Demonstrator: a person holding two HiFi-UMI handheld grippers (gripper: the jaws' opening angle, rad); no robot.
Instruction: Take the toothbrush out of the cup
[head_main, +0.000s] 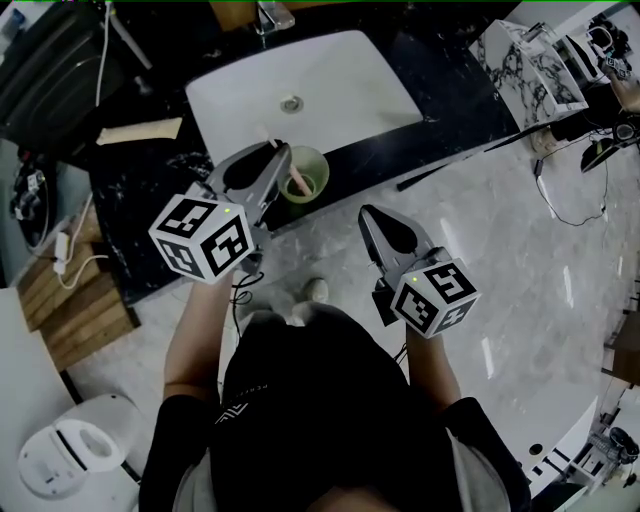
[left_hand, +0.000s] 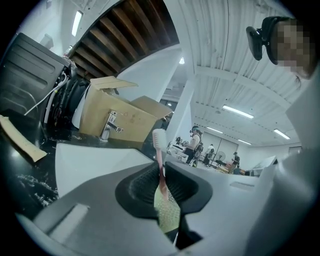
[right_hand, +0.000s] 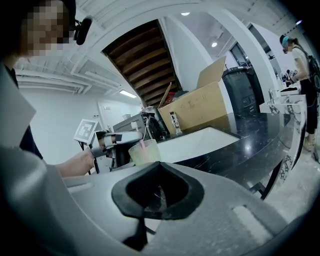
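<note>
A pale green cup (head_main: 312, 183) stands on the black counter's front edge, just below the white basin. A pink toothbrush (head_main: 297, 180) stands in it, bristle head up. My left gripper (head_main: 283, 152) reaches over the cup. In the left gripper view its jaws (left_hand: 161, 167) pinch the toothbrush (left_hand: 159, 137) by the handle, above the cup (left_hand: 169, 214). My right gripper (head_main: 368, 213) hangs off the counter's front, to the right of the cup, shut and holding nothing. The right gripper view shows its jaws (right_hand: 159, 167) closed, with the cup (right_hand: 145, 154) beyond them.
The white basin (head_main: 330, 80) with a faucet (head_main: 270, 15) lies behind the cup. A cardboard box (left_hand: 115, 117) stands at the counter's back. A marbled box (head_main: 525, 65) sits far right. Wooden slats (head_main: 70, 300) and a white appliance (head_main: 70, 455) are on the floor at left.
</note>
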